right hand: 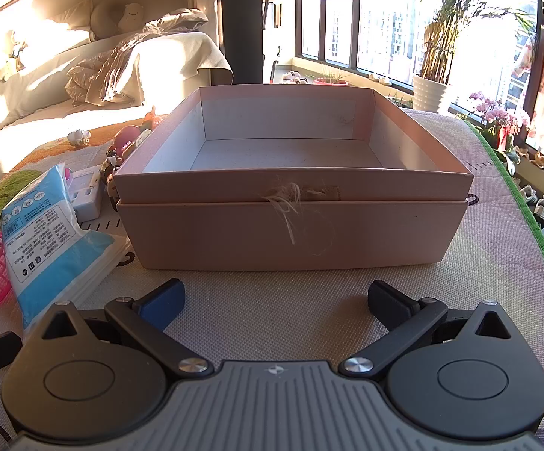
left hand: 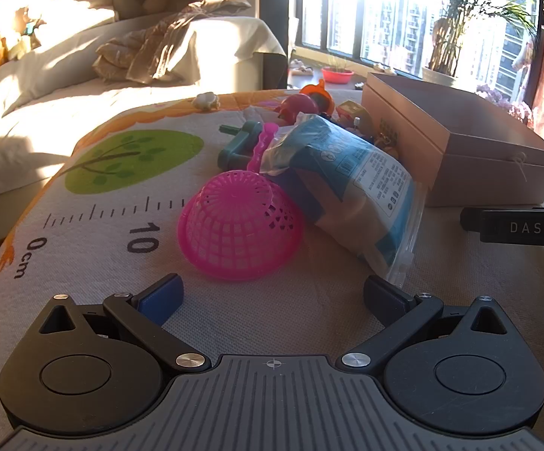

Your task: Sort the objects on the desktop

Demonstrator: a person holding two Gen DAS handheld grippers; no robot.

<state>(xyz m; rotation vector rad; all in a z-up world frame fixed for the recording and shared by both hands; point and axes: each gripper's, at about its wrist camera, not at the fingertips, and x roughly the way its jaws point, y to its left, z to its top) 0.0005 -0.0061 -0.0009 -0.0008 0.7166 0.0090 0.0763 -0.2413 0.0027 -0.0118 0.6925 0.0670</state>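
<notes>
One box (right hand: 294, 233) (one pink basket (left hand: 240, 236))

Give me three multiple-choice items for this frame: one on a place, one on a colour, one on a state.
1. Where does the mesh basket lie relative to the blue-and-white packet?
A. inside the box
B. against the packet's left side
C. on top of the packet

2. What colour is the mesh basket?
A. pink
B. green
C. white

3. What does the open cardboard box hold?
A. toys
B. the packet
C. nothing

Answers: 1 B, the left wrist view shows it touching the packet on the mat. 2 A, bright pink plastic. 3 C, the right wrist view shows its floor bare.
</notes>
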